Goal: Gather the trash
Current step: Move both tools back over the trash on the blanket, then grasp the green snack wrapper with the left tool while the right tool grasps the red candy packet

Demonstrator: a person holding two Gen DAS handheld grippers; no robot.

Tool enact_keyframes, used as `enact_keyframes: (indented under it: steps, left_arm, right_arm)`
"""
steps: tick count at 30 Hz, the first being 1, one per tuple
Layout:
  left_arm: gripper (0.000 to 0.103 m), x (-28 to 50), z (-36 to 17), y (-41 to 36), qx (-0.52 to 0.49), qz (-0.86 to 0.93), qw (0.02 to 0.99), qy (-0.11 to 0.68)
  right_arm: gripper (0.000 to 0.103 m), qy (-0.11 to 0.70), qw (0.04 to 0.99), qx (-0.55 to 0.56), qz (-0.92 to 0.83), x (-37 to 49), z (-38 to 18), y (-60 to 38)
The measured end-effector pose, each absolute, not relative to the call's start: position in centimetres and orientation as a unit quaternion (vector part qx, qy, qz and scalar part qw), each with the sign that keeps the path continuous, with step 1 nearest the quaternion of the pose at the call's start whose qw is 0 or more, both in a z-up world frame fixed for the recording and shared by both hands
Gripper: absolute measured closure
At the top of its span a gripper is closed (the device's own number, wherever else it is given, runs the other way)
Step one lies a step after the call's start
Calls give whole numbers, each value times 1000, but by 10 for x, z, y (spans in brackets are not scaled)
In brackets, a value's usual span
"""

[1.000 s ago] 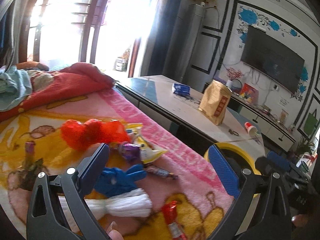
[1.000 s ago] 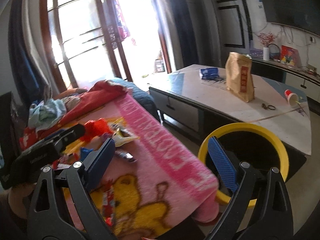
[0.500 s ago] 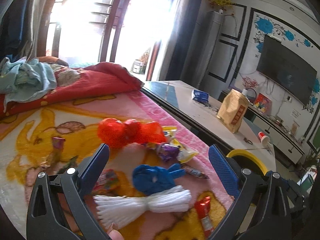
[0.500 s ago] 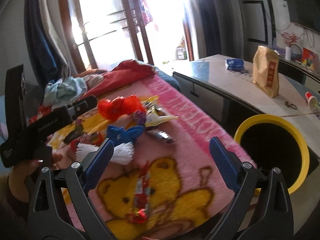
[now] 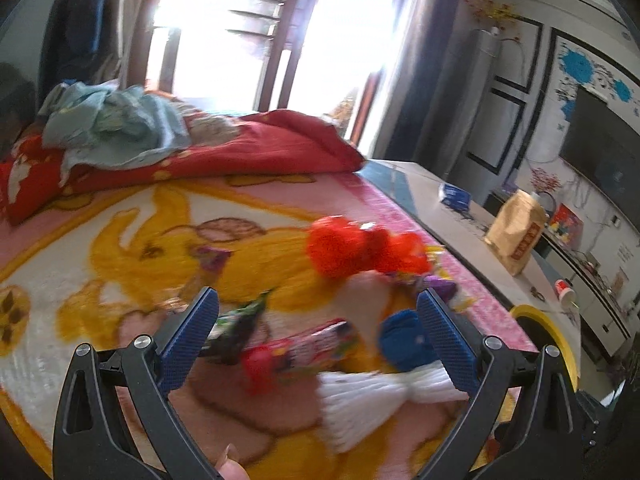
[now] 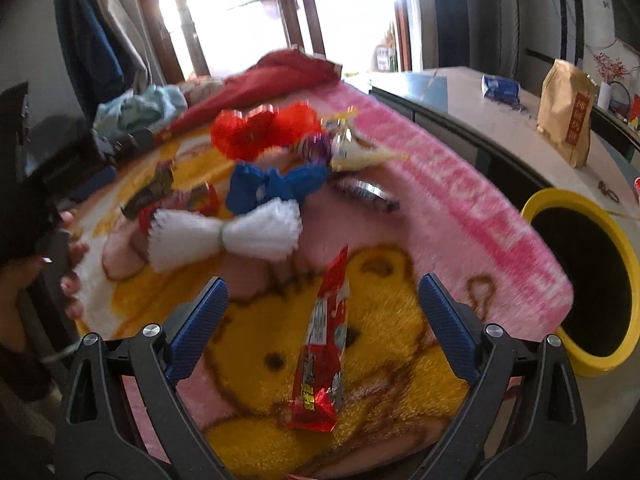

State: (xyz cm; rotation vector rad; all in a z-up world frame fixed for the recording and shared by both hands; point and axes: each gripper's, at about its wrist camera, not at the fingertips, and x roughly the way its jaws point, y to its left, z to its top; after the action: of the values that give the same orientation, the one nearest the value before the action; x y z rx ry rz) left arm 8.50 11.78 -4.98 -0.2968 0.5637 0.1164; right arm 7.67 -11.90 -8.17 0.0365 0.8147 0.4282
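Both claws just swung in over the litter: right gripper, wide open, frames the red wrapper at lower centre; left gripper is wide too. Pickup's starting.

On the blanket the trash sits in a loose cluster: mesh ball at the back, crumpled glove just in front of it, tassel bundle in front of that. A long wrapper lies apart, nearest the camera, between the right tongs. The left tongs hang over another snack wrapper, left of the glove. The bin stands right of the blanket's edge; behind it the desk carries a paper bag.
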Motion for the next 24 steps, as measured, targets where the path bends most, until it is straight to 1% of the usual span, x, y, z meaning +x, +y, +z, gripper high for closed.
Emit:
enact_keyframes:
  steps: [3,5,6,7,8,9,10,11,12,13,14,15,16,17,18,20,24]
  left_arm:
    - [7,82,-57,135,-154,77,942,287]
    - [7,80,-62,145,-163,86,938,294]
    - [7,79,-64,148,-167,88,936,297]
    - [7,79,-67,154,-175,88,934,300]
    - [7,79,-68,156,-179,89,932,301]
    - [8,80,-69,159,-183,91,931,302]
    - [8,82,-71,162,-185,90,930,306]
    - [10,84,-73,164,-188,88,927,311]
    - [16,86,-75,166,-191,86,926,315]
    - [30,88,-78,166,-195,82,923,322]
    - [34,90,-80,167,-195,82,920,329]
    - [35,91,-82,167,-198,79,918,335]
    - [41,93,-86,167,-204,73,914,344]
    - [50,94,-90,168,-208,70,911,350]
    - [54,94,-92,167,-209,71,909,355]
    - [72,94,-95,167,-214,70,906,359]
    - [86,92,-92,166,-213,69,908,354]
  right_arm:
    - [22,411,887,15,210,79,-92,-116]
    - [34,423,880,16,213,81,-99,-114]
    - [37,428,878,16,215,81,-101,-113]
    - [44,433,875,17,217,81,-104,-113]
    - [48,434,874,14,217,81,-105,-112]
    - [49,433,875,10,217,81,-105,-111]
    - [53,431,876,7,216,81,-104,-111]
    - [59,431,876,6,216,82,-104,-111]
    - [61,431,876,6,215,82,-104,-112]
    - [67,432,876,7,213,83,-104,-113]
    - [72,432,876,7,212,84,-104,-114]
    - [73,433,876,7,212,84,-105,-115]
    - [76,433,876,8,211,85,-105,-116]
    - [78,433,876,9,211,85,-105,-117]
    - [79,434,876,9,211,85,-105,-118]
    - [84,434,875,10,213,86,-105,-119]
    - [85,433,875,11,216,85,-105,-119]
